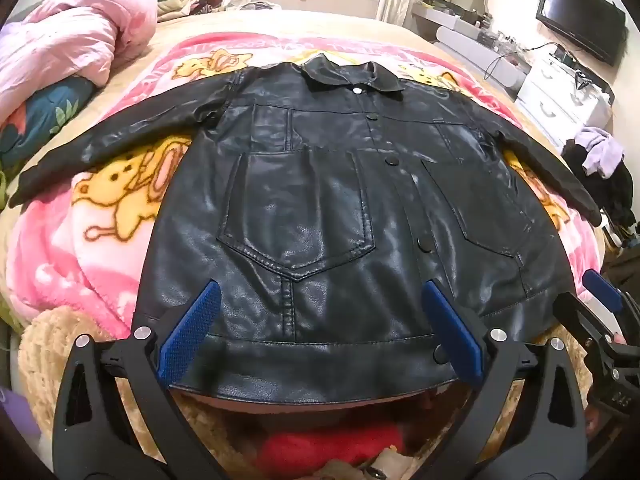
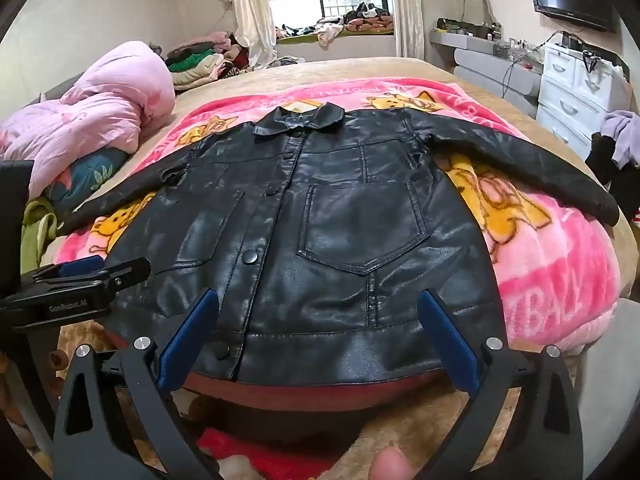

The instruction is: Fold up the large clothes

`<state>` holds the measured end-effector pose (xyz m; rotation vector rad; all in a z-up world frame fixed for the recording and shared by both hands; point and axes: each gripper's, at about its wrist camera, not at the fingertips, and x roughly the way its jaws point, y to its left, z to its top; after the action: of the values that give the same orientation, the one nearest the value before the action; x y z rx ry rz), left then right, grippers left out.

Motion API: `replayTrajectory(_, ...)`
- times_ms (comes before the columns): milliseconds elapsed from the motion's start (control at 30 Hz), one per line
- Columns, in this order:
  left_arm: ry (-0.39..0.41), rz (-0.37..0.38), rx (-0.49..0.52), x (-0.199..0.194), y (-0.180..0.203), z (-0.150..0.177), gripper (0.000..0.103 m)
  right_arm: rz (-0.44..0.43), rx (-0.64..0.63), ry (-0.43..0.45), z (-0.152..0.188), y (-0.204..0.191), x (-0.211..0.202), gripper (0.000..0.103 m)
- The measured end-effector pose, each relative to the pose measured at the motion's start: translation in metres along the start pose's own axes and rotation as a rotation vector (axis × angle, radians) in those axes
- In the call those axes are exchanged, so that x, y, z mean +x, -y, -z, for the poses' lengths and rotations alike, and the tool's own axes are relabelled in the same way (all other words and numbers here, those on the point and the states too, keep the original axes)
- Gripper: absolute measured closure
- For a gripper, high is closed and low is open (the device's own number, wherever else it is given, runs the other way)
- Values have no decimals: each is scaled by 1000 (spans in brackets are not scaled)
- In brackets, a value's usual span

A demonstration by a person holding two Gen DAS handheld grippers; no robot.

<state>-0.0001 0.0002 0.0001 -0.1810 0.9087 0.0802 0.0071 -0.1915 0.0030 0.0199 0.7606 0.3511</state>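
A crumpled pale pink quilt (image 1: 76, 40) is heaped at the bed's far left corner. A glossy black leather jacket (image 1: 340, 208) lies flat, front up and buttoned, on a pink fleece blanket with yellow cartoon bears (image 1: 100, 208) spread over the bed (image 2: 360, 70); its collar points to the far edge, its sleeves spread toward both sides, and its hem hangs slightly over the near edge. The left gripper (image 1: 320, 328) hovers with jaws spread wide above the hem's left half, holding nothing. The right gripper (image 2: 318, 330) is also wide and unladen, over the hem's right half. Bare blanket shows beyond each sleeve. White drawers (image 2: 576, 84) stand by the right wall.
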Motion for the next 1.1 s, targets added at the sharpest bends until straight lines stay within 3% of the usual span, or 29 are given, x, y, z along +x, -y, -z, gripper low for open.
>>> replayTrajectory(1100,0,-4,6,1,4,1,9,-6,-20,8,1,-6,0,4)
